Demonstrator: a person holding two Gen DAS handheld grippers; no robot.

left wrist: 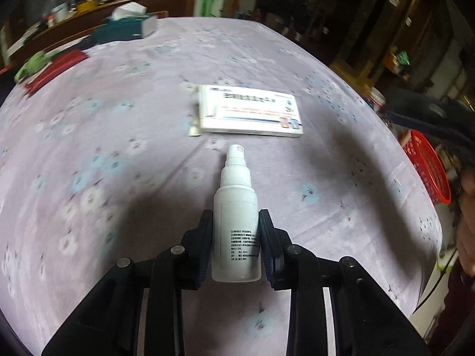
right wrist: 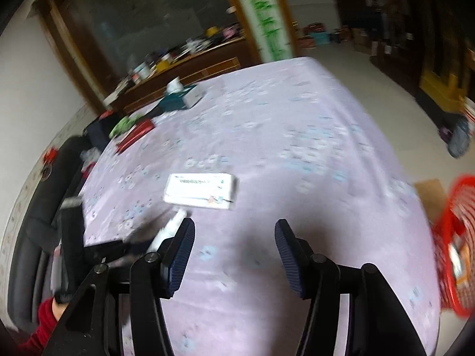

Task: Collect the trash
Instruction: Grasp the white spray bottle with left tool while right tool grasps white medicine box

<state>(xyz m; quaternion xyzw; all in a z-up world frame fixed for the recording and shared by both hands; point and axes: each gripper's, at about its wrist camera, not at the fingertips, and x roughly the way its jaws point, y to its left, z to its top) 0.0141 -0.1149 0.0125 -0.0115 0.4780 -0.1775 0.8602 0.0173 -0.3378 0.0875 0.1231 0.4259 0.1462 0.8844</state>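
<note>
A white spray bottle (left wrist: 237,178) lies lengthwise between the fingers of my left gripper (left wrist: 236,213), nozzle pointing away, and both pads press on its sides. It is just over the lilac flowered tablecloth (left wrist: 118,148). Beyond the nozzle lies a flat white printed box (left wrist: 252,109). In the right wrist view the same box (right wrist: 202,191) sits ahead and to the left, and the bottle (right wrist: 175,225) shows blurred beside my left finger. My right gripper (right wrist: 235,222) hangs open over bare cloth with nothing between its fingers. A red mesh basket (right wrist: 454,237) stands at the table's right edge.
A teal tissue box (left wrist: 127,26) sits at the far left corner, with a flat red packet (left wrist: 56,68) and a green object (left wrist: 32,63) nearer on the left. The red basket (left wrist: 427,169) hangs off the right edge beside a person's hand (left wrist: 469,207). A cluttered sideboard stands behind.
</note>
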